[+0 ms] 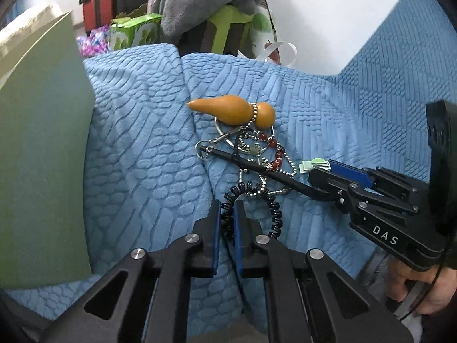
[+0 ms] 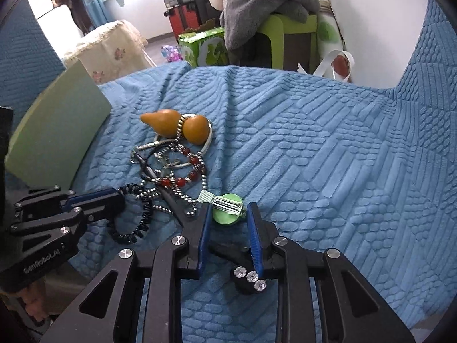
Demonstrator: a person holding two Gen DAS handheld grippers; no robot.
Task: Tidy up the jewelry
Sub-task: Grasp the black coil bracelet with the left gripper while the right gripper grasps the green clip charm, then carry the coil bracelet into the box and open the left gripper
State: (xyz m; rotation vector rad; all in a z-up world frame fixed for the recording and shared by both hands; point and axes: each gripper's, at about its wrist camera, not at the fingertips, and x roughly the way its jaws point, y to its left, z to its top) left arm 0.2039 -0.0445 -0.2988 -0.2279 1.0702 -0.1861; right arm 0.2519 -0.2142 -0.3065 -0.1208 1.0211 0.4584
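A tangle of jewelry lies on the blue bedspread [image 1: 137, 148]: an orange gourd charm [image 1: 234, 110] [image 2: 177, 125], a red bead bracelet [image 1: 275, 151] [image 2: 188, 171], silver ball chains [image 2: 171, 197] and a black coiled band [image 1: 274, 214] [image 2: 142, 220]. My left gripper [image 1: 227, 211] is shut on the black coiled band; it also shows in the right wrist view [image 2: 114, 200]. My right gripper [image 2: 228, 214] is open around a green hair clip [image 2: 228, 208]; it also shows in the left wrist view [image 1: 320, 171]. A black three-stone clip [image 2: 250, 278] lies under its right finger.
A green board [image 1: 42, 171] [image 2: 57, 125] stands at the left of the pile. Beyond the bed edge are a green stool [image 2: 294, 40], grey clothing [image 2: 265, 0], a green carton [image 2: 202, 45] and a red suitcase [image 2: 182, 20].
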